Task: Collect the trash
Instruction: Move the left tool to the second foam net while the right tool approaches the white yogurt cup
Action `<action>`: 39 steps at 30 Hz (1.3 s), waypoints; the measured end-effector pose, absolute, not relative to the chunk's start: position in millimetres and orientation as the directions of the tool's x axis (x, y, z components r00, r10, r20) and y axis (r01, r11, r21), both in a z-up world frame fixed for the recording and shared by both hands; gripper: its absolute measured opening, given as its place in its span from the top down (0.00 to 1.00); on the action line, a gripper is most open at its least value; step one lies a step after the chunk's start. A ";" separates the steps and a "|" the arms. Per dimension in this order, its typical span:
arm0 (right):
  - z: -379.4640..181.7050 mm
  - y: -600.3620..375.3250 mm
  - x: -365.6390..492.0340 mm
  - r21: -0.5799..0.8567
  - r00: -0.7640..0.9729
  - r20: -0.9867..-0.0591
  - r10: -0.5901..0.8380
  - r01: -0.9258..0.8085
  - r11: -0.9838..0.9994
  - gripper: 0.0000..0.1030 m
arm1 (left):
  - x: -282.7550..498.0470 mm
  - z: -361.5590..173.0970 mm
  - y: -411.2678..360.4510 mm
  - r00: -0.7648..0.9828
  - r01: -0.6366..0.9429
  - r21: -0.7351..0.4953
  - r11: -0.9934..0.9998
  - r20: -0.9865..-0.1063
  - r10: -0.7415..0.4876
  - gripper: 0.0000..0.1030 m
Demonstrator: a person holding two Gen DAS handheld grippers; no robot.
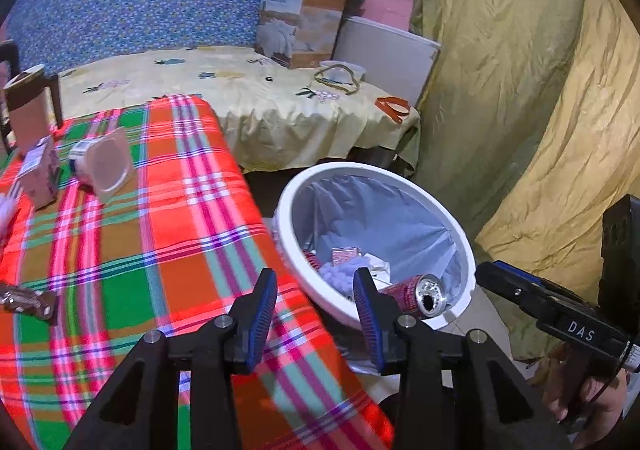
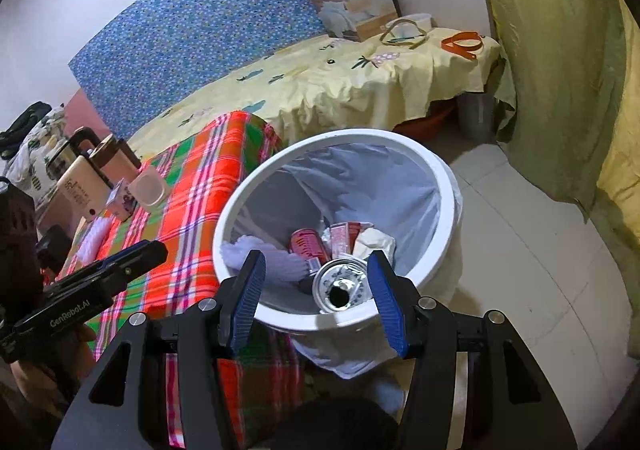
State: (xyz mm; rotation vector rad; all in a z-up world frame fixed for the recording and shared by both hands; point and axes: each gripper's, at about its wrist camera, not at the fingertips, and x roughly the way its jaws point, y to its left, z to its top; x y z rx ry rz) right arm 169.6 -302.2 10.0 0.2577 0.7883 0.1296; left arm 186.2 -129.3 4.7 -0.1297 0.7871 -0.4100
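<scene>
Left claw (image 1: 316,300) spread, empty, over the plaid counter (image 1: 132,250) edge. Right claw (image 2: 316,290) spread above the bin (image 2: 400,142); can (image 2: 340,286) between its pads, contact unclear, positioned to drop. Cartons (image 1: 40,174) remain on counter.

The white bin (image 2: 420,154) stands open-mouthed, its upper half free above the trash; a red can (image 2: 340,286) lies at its six o'clock rim. The plaid table (image 1: 168,242) presses against the bin at nine o'clock. Bare floor (image 2: 540,270) opens at three o'clock, closed off by the yellow curtain (image 1: 520,90).
</scene>
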 end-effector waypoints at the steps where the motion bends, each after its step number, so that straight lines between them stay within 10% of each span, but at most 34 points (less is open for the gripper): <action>1: 10.5 -300.5 168.9 0.278 0.699 -0.682 0.216 -0.026 0.960 0.47 | 184.6 5.1 -126.8 0.634 0.306 -0.264 0.915 -0.660 -0.403 0.62; 39: 21.7 -167.7 174.2 0.267 0.588 -0.648 0.484 -0.420 0.868 0.47 | 119.6 5.0 30.6 0.744 0.022 -0.220 0.975 -0.648 -0.163 0.62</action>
